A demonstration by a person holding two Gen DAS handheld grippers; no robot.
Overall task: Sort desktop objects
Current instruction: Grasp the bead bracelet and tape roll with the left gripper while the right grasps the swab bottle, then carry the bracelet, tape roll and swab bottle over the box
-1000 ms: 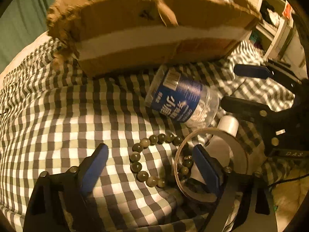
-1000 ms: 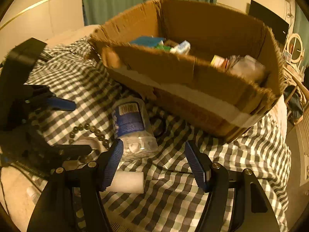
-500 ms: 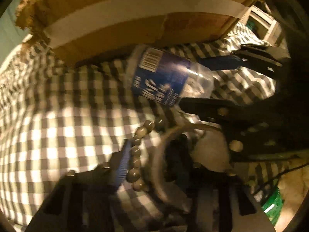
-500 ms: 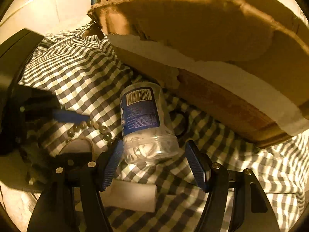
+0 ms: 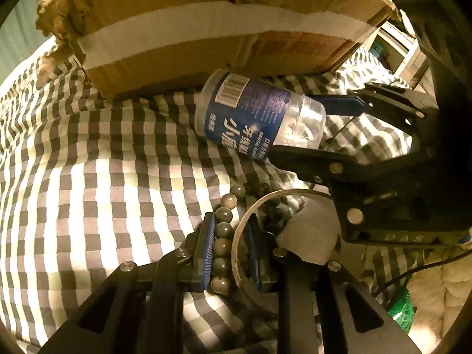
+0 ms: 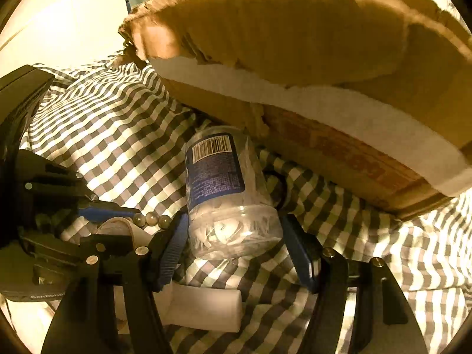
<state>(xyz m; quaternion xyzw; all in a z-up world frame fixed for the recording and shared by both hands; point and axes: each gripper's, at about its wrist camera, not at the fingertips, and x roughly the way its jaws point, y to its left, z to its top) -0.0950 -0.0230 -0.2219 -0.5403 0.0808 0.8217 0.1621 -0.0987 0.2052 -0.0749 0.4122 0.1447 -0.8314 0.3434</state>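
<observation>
A clear plastic jar with a blue barcoded label (image 6: pixel 227 191) is laid on its side beside a torn brown cardboard box (image 6: pixel 309 44). A string of round olive-green beads (image 5: pixel 222 244) is pressed against a thin tape ring (image 5: pixel 239 253).

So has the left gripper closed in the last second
Yes. The left gripper, wide open over the checked cloth before, is now clamped on the bead bracelet and the tape ring's rim.
</observation>
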